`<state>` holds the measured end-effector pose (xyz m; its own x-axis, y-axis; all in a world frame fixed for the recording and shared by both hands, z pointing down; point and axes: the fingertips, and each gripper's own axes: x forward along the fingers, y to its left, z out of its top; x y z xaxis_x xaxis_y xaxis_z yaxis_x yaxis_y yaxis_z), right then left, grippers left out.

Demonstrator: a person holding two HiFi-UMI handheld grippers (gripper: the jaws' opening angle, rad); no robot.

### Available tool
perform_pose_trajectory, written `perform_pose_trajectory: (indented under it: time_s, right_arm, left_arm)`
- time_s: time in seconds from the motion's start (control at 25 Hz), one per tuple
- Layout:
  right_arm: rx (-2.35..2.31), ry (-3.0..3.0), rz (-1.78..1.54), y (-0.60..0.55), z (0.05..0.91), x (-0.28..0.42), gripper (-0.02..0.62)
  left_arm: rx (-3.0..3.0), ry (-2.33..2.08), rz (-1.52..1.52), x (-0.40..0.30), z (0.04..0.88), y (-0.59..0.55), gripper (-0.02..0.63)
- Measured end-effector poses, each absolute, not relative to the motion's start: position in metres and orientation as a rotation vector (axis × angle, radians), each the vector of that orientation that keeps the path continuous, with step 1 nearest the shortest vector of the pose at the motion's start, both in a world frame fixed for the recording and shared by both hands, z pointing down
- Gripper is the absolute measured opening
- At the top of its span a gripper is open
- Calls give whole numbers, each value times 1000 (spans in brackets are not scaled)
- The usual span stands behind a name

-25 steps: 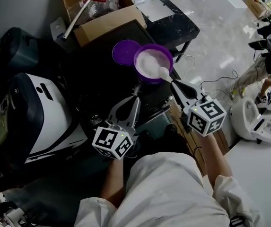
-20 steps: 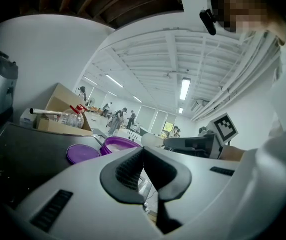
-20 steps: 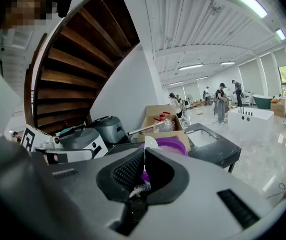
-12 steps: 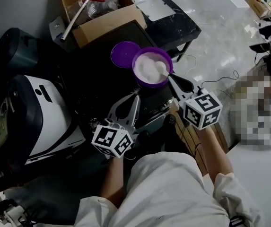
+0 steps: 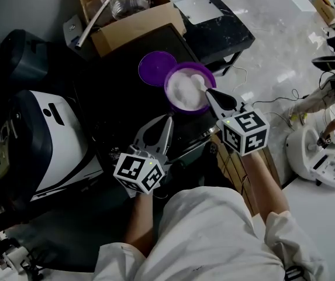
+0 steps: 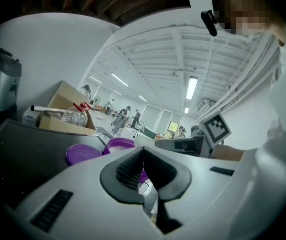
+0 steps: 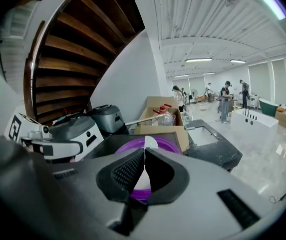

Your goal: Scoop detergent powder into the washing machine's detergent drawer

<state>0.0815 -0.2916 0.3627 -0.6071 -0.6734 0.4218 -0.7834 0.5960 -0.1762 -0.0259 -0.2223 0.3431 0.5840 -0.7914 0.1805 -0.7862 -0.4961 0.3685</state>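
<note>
The purple tub point(image 5: 179, 104) of detergent powder stands on the black machine top point(image 5: 114, 92), near its right edge. My right gripper point(image 5: 210, 92) reaches over the rim, jaws pinching the white scoop point(image 5: 197, 81). My left gripper point(image 5: 168, 117) hovers near the front edge, jaws pressed together, empty. The purple lid point(image 5: 154, 68) lies just beside the tub, with a cardboard box point(image 5: 133, 27) behind.

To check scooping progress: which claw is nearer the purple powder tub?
Right. The right claw is at the purple tub's rim, gripping the scoop; the left claw is apart, nearer the person.

floor point(image 5: 272, 45): pale marble | ceiling point(image 6: 157, 49): white, strip lights point(image 6: 191, 87) | staircase point(image 7: 83, 49): wooden
</note>
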Motion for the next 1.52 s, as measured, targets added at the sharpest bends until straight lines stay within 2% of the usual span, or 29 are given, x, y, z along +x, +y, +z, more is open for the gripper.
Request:
perform_pose_trajectory:
  time_s: [1.52]
  right_arm:
    - [965, -2245, 425, -313, 412, 62, 9]
  left_arm:
    - [2368, -1299, 13, -25, 356, -234, 20]
